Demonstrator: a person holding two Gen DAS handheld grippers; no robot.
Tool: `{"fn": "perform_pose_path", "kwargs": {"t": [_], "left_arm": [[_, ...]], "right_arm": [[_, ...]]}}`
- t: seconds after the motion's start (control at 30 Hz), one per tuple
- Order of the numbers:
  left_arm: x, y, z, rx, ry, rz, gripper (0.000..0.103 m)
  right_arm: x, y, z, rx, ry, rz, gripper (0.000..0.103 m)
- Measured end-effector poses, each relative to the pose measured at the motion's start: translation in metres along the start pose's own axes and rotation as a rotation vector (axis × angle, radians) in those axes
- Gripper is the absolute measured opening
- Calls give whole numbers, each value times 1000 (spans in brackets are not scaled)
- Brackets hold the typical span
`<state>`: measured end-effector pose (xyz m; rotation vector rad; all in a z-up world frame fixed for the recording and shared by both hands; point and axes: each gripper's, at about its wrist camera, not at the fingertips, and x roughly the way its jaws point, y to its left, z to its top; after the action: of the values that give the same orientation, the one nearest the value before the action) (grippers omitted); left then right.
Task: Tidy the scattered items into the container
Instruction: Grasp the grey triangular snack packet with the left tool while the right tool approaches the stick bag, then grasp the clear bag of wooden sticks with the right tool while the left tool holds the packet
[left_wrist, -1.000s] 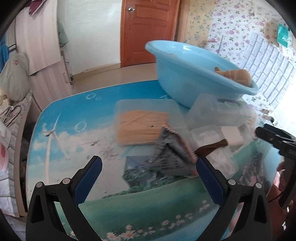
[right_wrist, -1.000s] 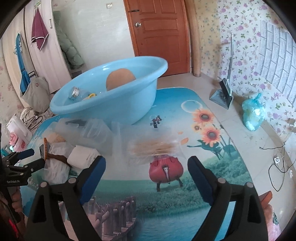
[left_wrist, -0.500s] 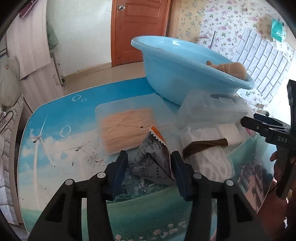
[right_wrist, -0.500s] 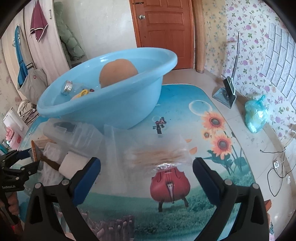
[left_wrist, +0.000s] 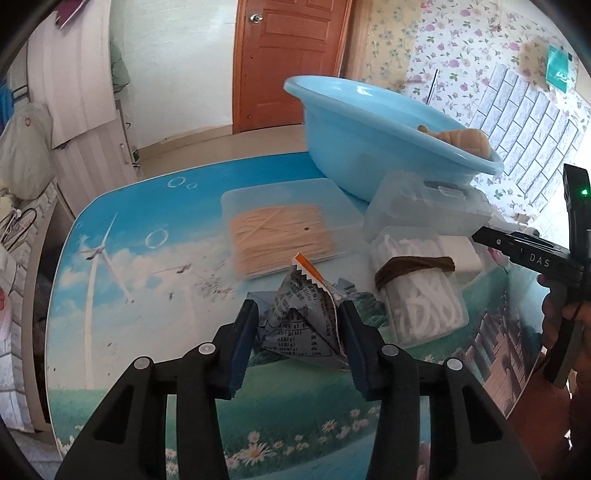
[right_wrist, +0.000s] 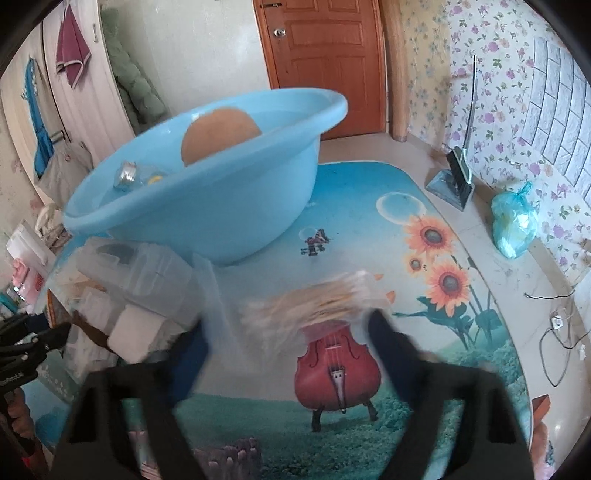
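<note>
Your left gripper (left_wrist: 297, 325) has its blue pads closed against both sides of the grey printed foil packet (left_wrist: 301, 319), which stands peaked between them with its orange serrated corner pointing up and its base at the table mat (left_wrist: 122, 266). Just beyond the packet lies a flat clear box of pale wooden sticks (left_wrist: 280, 240), and to its right a clear tub of white cotton swabs (left_wrist: 419, 280) with a brown band looped over it, touching a larger frosted plastic box (left_wrist: 424, 203). That frosted box sits against the wall of the light blue basin (left_wrist: 362, 147), which rests on the far part of the mat and already contains a tan rounded item (right_wrist: 219, 131), a small glass jar (right_wrist: 127, 175) and something yellow. Your right gripper (right_wrist: 288, 338) is motion-blurred in its own view; its fingers (right_wrist: 384, 332) are spread either side of a clear bag of pale sticks (right_wrist: 325, 299) lying over the violin print on the mat, and whether either finger touches the bag cannot be determined from the blur. A white block (right_wrist: 135, 338) sits just left of that gripper, beside the frosted box. Beyond the table, the right view shows a wooden door (right_wrist: 328, 59), a dustpan and brush (right_wrist: 456, 177) against the floral wall, and a tied blue plastic bag (right_wrist: 515, 225) on the floor.
</note>
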<state>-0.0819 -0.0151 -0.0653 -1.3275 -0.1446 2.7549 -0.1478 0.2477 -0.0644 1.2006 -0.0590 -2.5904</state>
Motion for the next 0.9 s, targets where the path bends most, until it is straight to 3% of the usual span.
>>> {"fn": "perform_pose_path", "kwargs": {"t": [0.2,0.67,0.9], "left_arm": [[-1,2,-1,-6,-3,13,45],[-9,1,-4,-16,-5,18,45],[-15,-2,-9,-9,-9,17,45]], "right_arm": [[1,-1,-2,-5,-20,0,36],[-21,7,-10,-36,-56,3,19],[-41,16,-24,-75,-58,49,10]]}}
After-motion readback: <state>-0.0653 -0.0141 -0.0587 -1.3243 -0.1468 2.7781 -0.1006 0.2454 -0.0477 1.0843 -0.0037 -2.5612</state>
